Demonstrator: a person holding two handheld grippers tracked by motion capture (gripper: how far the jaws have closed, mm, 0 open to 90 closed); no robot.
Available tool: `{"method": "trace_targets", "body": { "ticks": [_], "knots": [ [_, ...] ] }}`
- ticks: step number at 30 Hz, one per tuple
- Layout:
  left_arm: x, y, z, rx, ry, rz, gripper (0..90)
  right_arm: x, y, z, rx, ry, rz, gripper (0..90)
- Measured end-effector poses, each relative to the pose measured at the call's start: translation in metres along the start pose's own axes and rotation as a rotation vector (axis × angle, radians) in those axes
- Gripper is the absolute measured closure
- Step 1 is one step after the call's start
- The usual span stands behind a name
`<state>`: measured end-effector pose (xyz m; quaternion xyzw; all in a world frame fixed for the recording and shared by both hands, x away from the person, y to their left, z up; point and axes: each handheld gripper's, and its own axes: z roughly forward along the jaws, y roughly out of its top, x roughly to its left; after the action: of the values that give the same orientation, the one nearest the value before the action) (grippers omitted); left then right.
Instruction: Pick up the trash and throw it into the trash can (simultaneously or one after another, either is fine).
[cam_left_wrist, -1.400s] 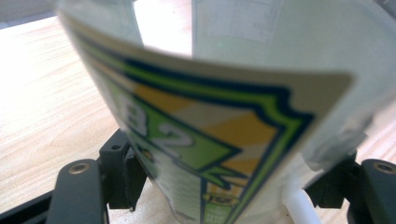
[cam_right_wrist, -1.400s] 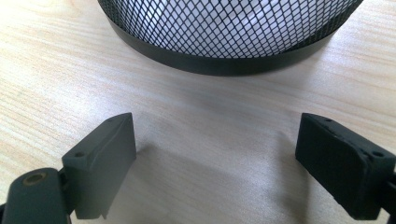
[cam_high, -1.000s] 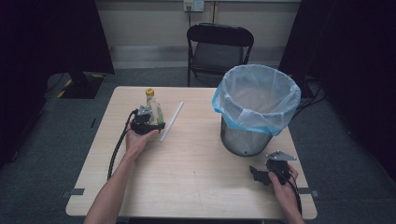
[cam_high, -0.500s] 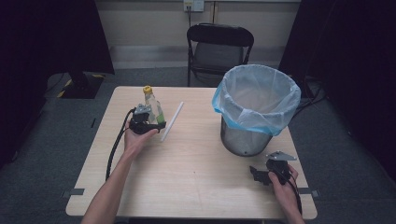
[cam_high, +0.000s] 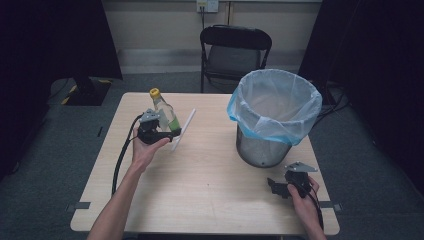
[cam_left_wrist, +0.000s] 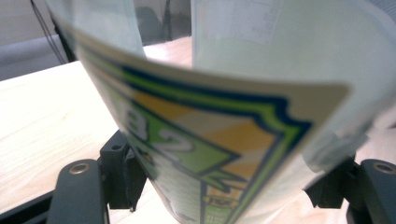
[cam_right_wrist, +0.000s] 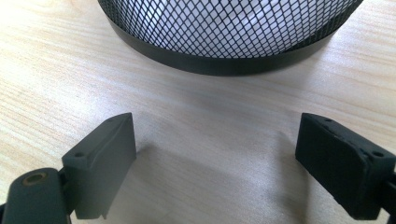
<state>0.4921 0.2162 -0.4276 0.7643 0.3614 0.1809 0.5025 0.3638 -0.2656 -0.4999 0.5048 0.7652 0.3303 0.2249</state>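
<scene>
I have the bottle (cam_high: 162, 111) in my left hand-held gripper (cam_high: 161, 131), the jaws clamped on its lower body where the green and orange label wraps round. In the left gripper view the label (cam_left_wrist: 205, 154) sits right between the two black jaws, pressed on both sides, so I read the grip as firm. From the high view the bottle stands roughly upright with its yellow cap (cam_high: 155, 92) at the top, and it looks lifted a little off the surface (cam_high: 200, 175), though I cannot tell for sure whether its base is clear.

So the pickup is done, as I judge it. What remains is the carry and the drop: the bin (cam_high: 274, 117), lined with a pale blue bag, stands well apart at about 3 o'clock from the bottle, and nothing has gone over its rim yet. A white straw (cam_high: 183, 129) lies on the surface just beside the bottle at its 4 o'clock, untouched; I take it as the next piece of rubbish.

My right hand-held gripper (cam_high: 280, 187) rests low near the bin's base at its 6 o'clock, jaws spread wide and empty, with the bin's black mesh wall (cam_right_wrist: 224, 32) ahead of it.
</scene>
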Motion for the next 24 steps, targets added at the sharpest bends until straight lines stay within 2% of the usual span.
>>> {"method": "trace_targets", "body": {
  "ticks": [6,10,15,18,21,22,24],
  "knots": [
    [-0.011,0.009,-0.008,-0.055,-0.044,0.009,28.1,0.0,0.0,0.0,0.0,0.0,0.0,11.5],
    [-0.016,0.015,-0.009,-0.054,-0.06,0.005,28.1,0.0,0.0,0.0,0.0,0.0,0.0,11.4],
    [-0.024,0.026,-0.011,-0.066,-0.074,0.032,28.1,0.0,0.0,0.0,0.0,0.0,0.0,11.5],
    [-0.033,0.035,-0.012,-0.095,-0.102,0.044,28.1,0.0,0.0,0.0,0.0,0.0,0.0,11.5],
    [-0.038,0.039,-0.013,-0.103,-0.112,0.047,28.1,0.0,0.0,0.0,0.0,-0.001,0.001,11.5],
    [-0.042,0.043,-0.014,-0.102,-0.137,0.054,28.1,0.0,0.0,0.0,0.0,-0.001,0.0,11.5],
    [-0.047,0.047,-0.015,-0.105,-0.154,0.059,28.1,0.0,0.0,0.0,0.0,-0.002,0.002,11.5]
  ]
}}
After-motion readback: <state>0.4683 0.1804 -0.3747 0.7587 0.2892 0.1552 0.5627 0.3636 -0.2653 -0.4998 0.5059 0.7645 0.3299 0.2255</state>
